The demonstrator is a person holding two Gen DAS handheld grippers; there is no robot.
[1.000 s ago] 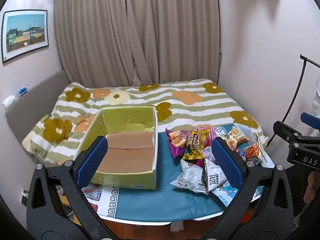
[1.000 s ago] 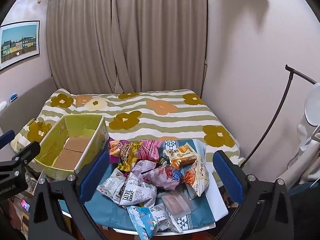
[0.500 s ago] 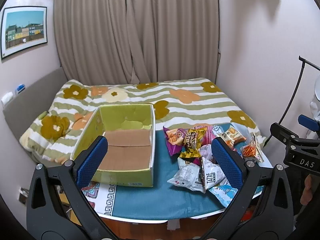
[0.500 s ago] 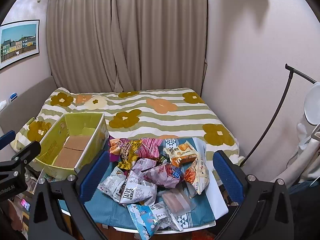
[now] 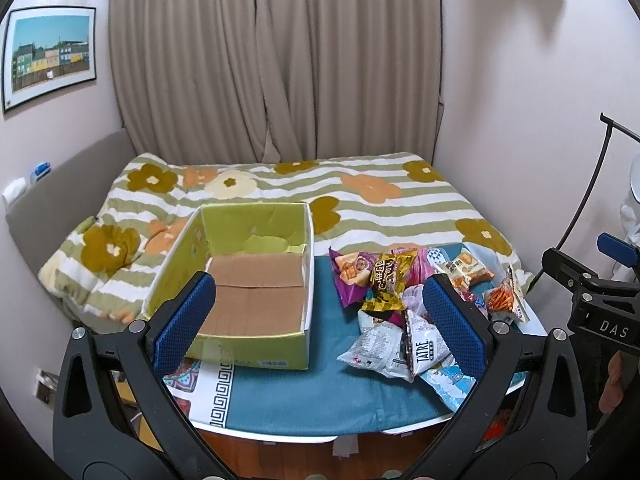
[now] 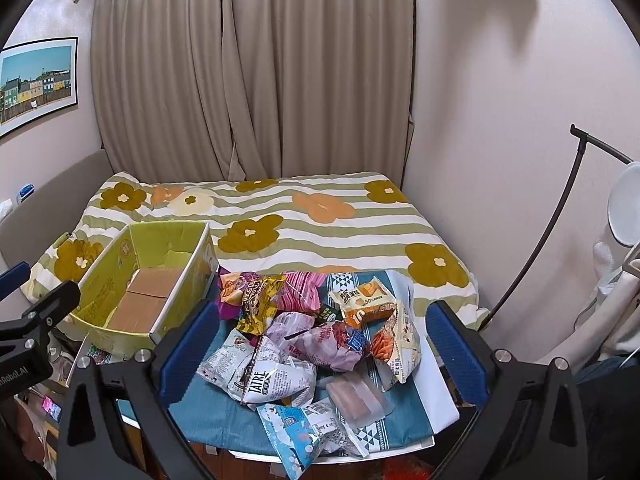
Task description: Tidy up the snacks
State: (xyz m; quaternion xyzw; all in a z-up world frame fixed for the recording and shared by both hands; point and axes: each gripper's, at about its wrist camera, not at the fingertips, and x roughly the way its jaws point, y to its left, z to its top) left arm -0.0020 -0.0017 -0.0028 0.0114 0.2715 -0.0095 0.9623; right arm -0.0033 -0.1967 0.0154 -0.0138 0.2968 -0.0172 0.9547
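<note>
Nothing is sorted yet: the box (image 5: 256, 292) is empty, the snacks (image 6: 312, 336) lie piled to its right, and both the left gripper (image 5: 320, 320) and the right gripper (image 6: 320, 356) hold nothing, fingers spread.

Soft even light, sharp, perhaps edge-warped

The box (image 5: 256, 280) stands open-topped at the left of the worktop (image 5: 312, 396), its inside bare cardboard, so the way in from above is free; its tall walls block any entry from the side. A bare strip of blue cloth (image 5: 332, 320) separates the box from the snack pile (image 6: 312, 332), wide enough to pass between them. The packets overlap one another in a loose heap, leaving few gaps among them. In front of the box and pile the cloth lies bare. Behind the worktop the bed (image 6: 304, 216) is flat and unobstructed. A lamp stand (image 6: 560, 216) leans at the right.
</note>
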